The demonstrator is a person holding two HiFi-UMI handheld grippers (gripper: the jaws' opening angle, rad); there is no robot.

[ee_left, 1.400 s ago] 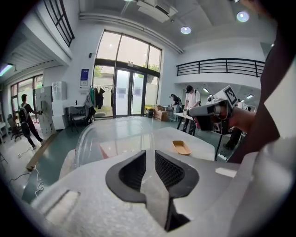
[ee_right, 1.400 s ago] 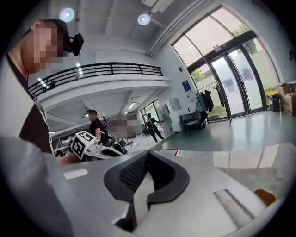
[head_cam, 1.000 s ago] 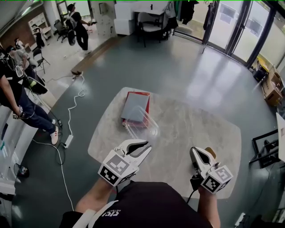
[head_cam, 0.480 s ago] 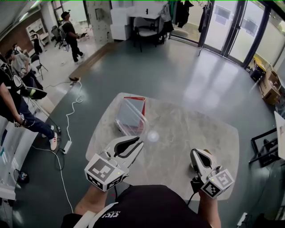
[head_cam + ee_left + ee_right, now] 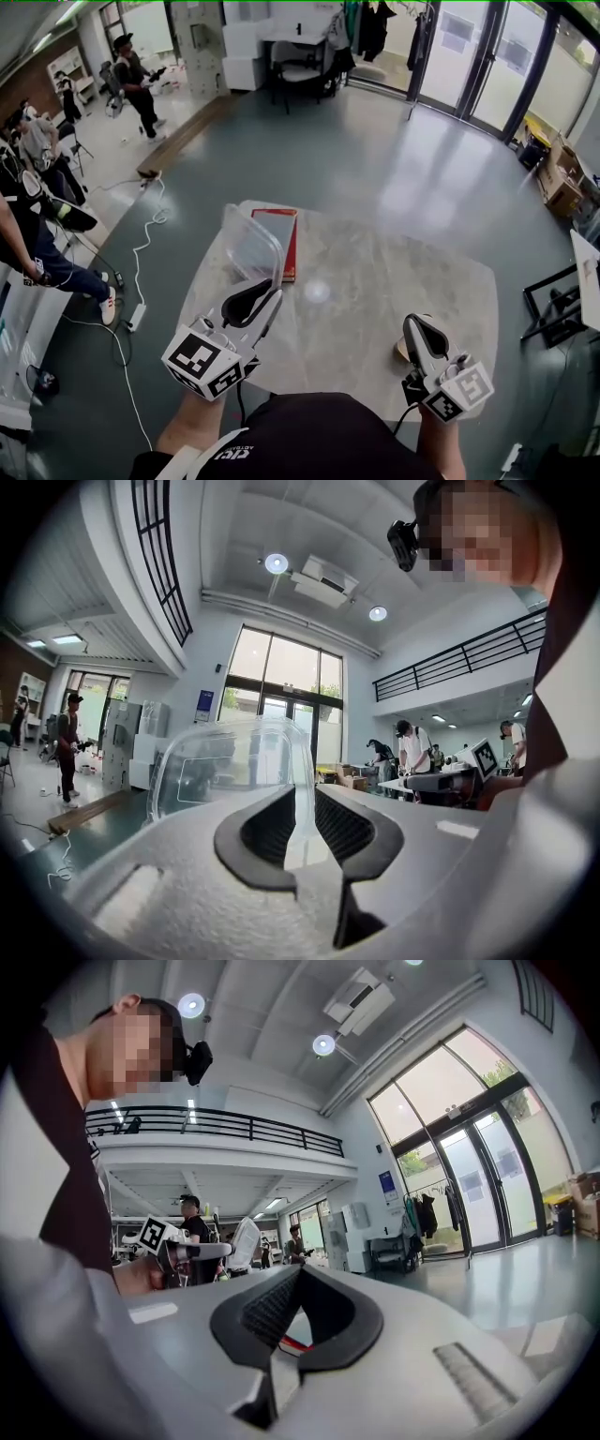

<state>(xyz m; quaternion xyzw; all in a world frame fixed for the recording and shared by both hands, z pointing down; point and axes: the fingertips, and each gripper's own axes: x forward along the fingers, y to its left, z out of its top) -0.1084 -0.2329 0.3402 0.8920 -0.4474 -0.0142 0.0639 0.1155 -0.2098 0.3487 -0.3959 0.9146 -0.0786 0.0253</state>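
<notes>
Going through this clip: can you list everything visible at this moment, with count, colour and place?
table: one, pale marble, in the middle of a grey floor
plastic box: one, clear, tilted up over the table's left end, held in the left claw
tray: one, red with a grey face, flat on the table beside the box
dish: one, tan, near edge of the table, mostly hidden by the right claw
cable: one, white, on the floor left of the table
cardboard boxes: a few, brown, far right
people: several, dark clothes, far left
left claw: one, white and black, shut on the box's edge
right claw: one, white and black, shut, empty
</notes>
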